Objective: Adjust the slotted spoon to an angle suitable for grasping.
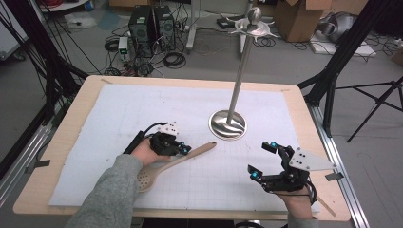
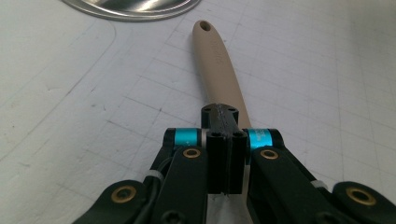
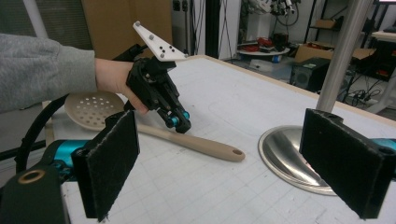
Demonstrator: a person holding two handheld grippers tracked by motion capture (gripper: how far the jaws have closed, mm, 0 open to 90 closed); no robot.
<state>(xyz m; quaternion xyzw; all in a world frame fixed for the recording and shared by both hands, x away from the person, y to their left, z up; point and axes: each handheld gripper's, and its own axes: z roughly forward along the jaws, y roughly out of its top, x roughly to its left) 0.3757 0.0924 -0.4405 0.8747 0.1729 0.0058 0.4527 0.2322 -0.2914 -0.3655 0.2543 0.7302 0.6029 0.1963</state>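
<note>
The left claw sat a little left of the middle of the high view, its jaws closed together. In the left gripper view the two black jaws met flat against each other over the handle of the spoon, so the jaws seemed shut above or upon the handle; whether they really pinched it I could not tell. In the right gripper view the same claw pointed down at the handle and touched it or stood just above it.

The spoon was a beige slotted one. It lay flat on the white mat, its holed bowl in the lower left under the person's sleeve and its handle end pointing toward the round base of the metal stand.

The right claw rested at the lower right of the high view, its jaws wide apart with nothing between them.

I judged that the step in hand was taking the spoon by its handle. The next move would call for a firm hold, then a lift toward the hooks at the top of the stand.

Counted: one spoon, one stand, one mat, one counter, two claws.
</note>
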